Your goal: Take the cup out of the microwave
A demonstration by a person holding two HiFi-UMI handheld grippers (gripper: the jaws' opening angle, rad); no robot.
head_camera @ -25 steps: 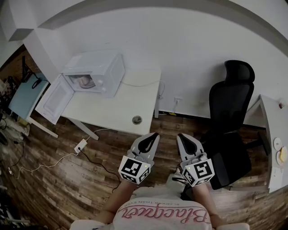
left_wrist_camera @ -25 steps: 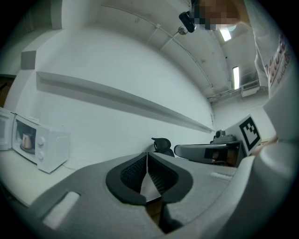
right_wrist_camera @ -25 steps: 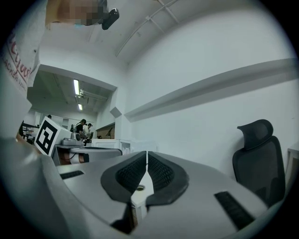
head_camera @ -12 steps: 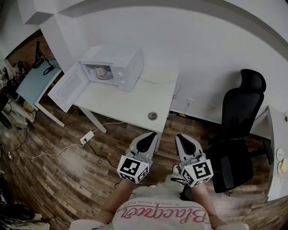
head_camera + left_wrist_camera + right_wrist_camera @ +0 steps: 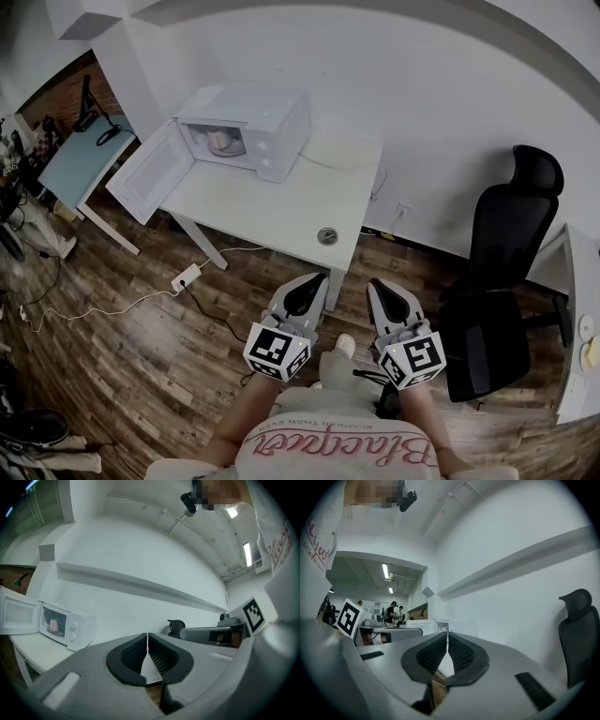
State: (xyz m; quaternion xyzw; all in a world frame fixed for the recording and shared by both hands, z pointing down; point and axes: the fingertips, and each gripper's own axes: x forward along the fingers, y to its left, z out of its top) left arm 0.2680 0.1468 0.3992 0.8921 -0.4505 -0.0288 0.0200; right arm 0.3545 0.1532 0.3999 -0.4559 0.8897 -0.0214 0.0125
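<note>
Even, bright light; sharp frames, fisheye-bent edges.

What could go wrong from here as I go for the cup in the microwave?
The power strip and its cable lie on the floor before the table: a trip risk. The microwave door hangs open past the table edge and could get bumped. The left gripper and right gripper are shut; unopened, they may knock the cup over.
</note>
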